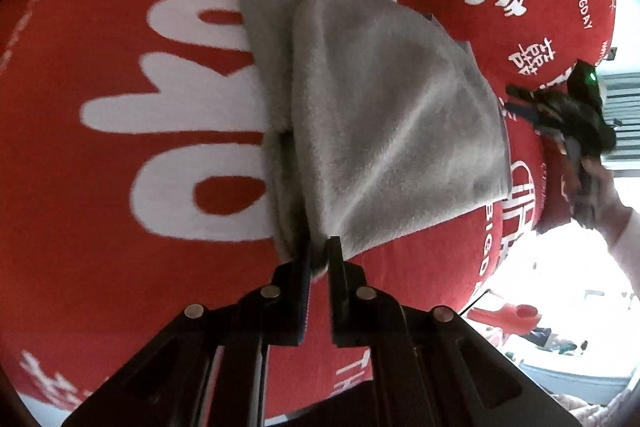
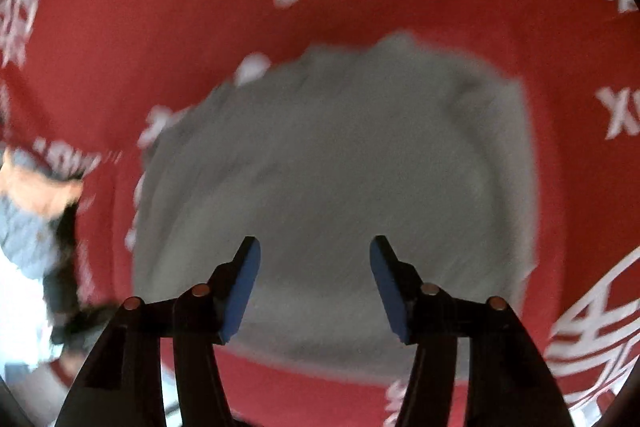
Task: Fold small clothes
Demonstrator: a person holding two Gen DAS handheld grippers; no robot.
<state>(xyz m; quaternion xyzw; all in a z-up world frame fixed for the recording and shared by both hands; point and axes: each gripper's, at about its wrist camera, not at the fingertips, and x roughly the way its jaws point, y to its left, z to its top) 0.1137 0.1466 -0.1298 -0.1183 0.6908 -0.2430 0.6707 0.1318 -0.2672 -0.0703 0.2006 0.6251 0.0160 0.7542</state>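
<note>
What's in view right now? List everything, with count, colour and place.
grey cloth: one, grey, partly folded on the blanket, one corner between the left gripper's fingers
blanket: one, red with white lettering, under everything
left gripper: one, black, nearly closed on the cloth corner
right gripper: one, black with blue pads, open above the cloth, holding nothing
hand: one, pale sleeve, holding the right gripper at the blanket's edge

The cloth I hold is plain grey and fuzzy. Under it the cover is bright red with big white lettering and characters. My jaws are black, with blue pads inside.
</note>
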